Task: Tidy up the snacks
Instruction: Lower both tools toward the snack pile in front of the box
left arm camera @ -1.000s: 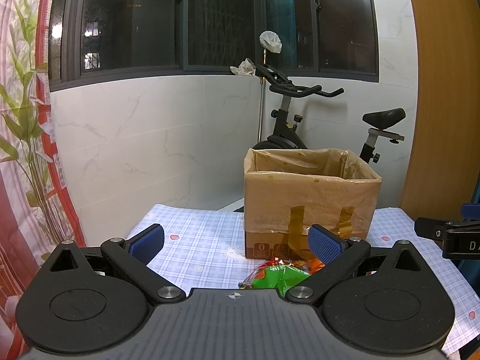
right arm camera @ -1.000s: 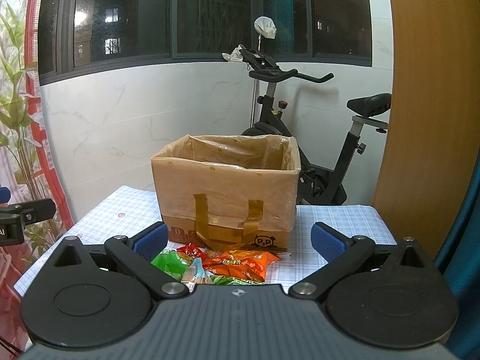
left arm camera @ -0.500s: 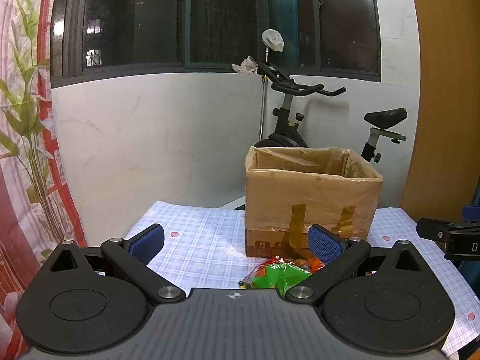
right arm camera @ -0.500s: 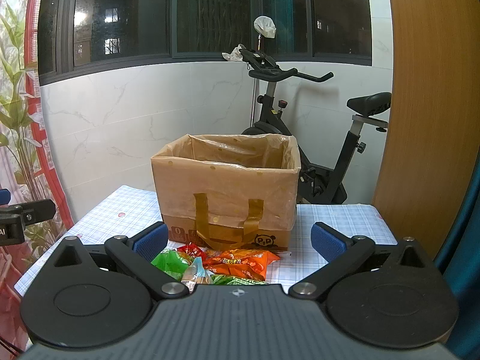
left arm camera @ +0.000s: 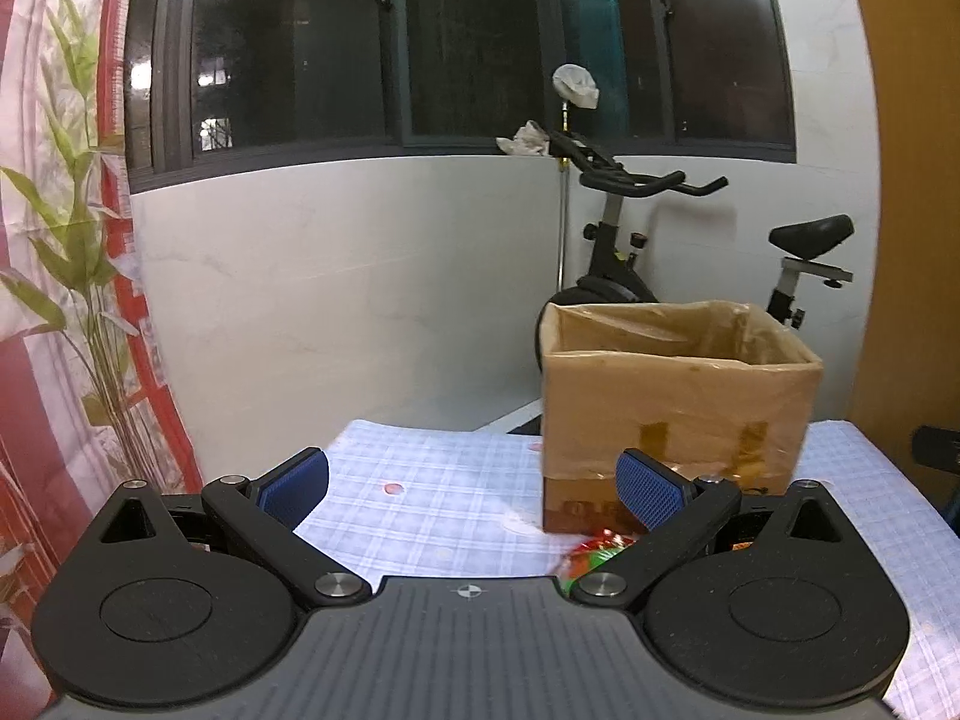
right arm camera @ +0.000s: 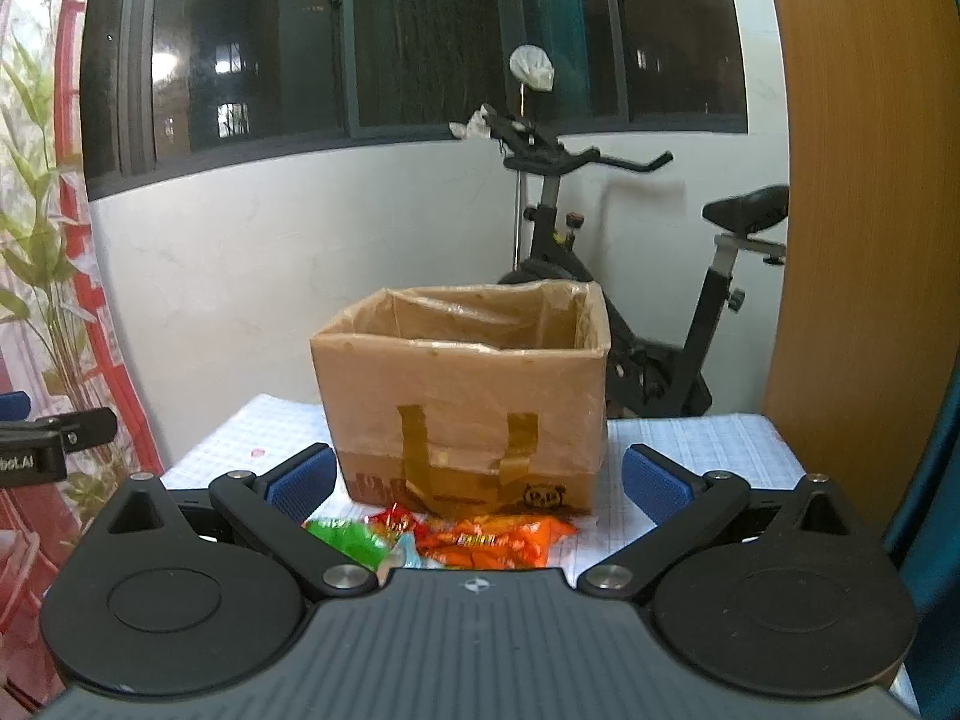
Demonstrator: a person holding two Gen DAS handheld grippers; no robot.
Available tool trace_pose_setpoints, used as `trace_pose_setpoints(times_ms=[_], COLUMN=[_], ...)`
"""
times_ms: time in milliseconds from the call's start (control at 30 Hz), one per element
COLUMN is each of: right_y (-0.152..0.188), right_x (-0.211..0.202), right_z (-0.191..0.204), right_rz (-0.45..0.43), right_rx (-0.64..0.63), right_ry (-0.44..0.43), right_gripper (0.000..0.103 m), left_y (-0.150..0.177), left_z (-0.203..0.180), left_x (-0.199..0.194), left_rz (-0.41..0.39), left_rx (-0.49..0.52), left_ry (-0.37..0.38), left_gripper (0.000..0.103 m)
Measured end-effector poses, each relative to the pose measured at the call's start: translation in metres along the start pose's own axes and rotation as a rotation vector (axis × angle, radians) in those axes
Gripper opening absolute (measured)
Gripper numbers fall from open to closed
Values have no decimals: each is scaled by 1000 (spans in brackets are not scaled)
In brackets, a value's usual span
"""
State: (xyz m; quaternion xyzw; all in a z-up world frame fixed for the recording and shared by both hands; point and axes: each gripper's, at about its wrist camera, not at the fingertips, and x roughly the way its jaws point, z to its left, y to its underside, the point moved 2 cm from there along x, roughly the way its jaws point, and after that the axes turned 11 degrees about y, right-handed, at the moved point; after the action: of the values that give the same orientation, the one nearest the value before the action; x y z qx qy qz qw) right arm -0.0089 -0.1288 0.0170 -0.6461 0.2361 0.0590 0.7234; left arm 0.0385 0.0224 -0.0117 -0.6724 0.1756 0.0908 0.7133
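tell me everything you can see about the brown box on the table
The brown box looks like cardboard, open at the top and lined with a thin translucent plastic bag folded over its rim. Two darker tape strips run down the front, and small printed marks, one like a panda face, sit along the bottom edge. It stands upright on the checked tablecloth, with snack packets lying at its front base. Neither hand-held gripper touches it.

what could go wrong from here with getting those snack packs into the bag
1. The snack packets lie overlapping right against the foot of the brown bag; closing on one may drag or lift its neighbours.
2. The bag is tall and looks light, with a loose plastic liner over its rim. A packet or gripper catching that rim might tip or shove it.
3. Both the left gripper and the right gripper are open and aimed at the same small pile, so they could collide.
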Motion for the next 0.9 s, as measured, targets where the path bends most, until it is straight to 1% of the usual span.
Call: trace_pose_setpoints(times_ms=[167,300,400,500,533,567,667,800,900], right_y=[0,7,21,42,50,58,78,99,109], right_x=[16,28,37,45,51,57,68,76,78], right_z=[-5,-3,2,6,9,12,16,18,20], right_rz=[-22,-6,13,32,55,78,108,148,177], right_rx=[0,-23,-66,-111,-133,-161,-229,-277,-293], right_ry=[-5,-24,-48,-132,-135,-120,-86,-92,-114], right_gripper=[103,103,103,103,101,99,97,97,98], left_y=[-7,-1,9,22,26,30,39,50,55], left_z=[15,22,26,26,25,25,25,27,26], left_x=[15,25,34,42,45,46,50,56,60], left_rz=[-10,-2,30,67,76,84,103,121,128], left_rx=[17,8,-16,-42,-47,-51,-68,-86,-86], left_ry=[-22,7,31,56,62,65,78,102,110], left_gripper=[103,103,103,103,103,103,102,102,102])
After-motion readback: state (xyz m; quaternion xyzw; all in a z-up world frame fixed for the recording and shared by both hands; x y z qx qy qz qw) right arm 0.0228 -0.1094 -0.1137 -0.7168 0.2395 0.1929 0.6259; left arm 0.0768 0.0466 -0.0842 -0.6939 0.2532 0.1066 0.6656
